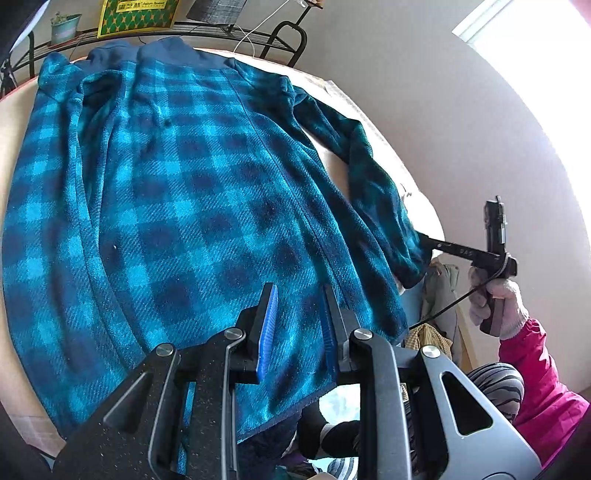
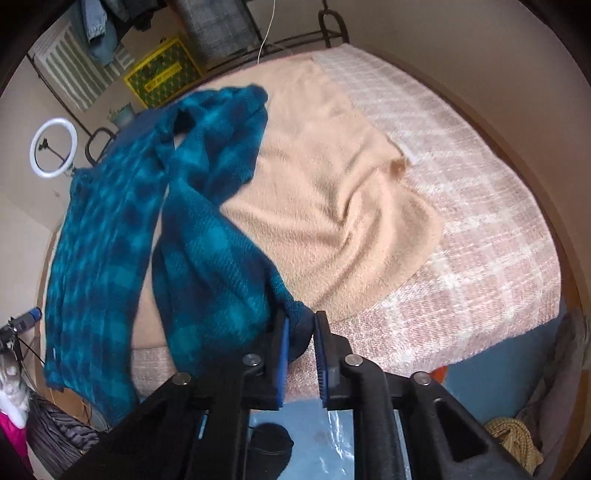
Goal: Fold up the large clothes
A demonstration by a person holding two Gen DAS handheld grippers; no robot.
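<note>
A large blue and teal plaid fleece jacket (image 1: pixel 177 192) lies spread on the bed, collar at the far end. My left gripper (image 1: pixel 299 295) is open and hovers just above its lower hem, holding nothing. My right gripper (image 2: pixel 300 319) is shut on the cuff of the jacket's right sleeve (image 2: pixel 218 258) and holds it lifted off the bed. In the left wrist view the right gripper (image 1: pixel 424 240) shows at the right with the sleeve (image 1: pixel 369 166) stretched to it. The jacket body (image 2: pixel 99 240) lies left in the right wrist view.
A beige fleece blanket (image 2: pixel 332 177) covers the bed over a pink checked bedspread (image 2: pixel 480 229). A metal bed rail (image 1: pixel 221 31), a yellow-green box (image 1: pixel 136 14) and a potted plant (image 1: pixel 64 27) stand behind. A ring light (image 2: pixel 53 147) stands at the left. Clothes lie on the floor (image 1: pixel 436 295).
</note>
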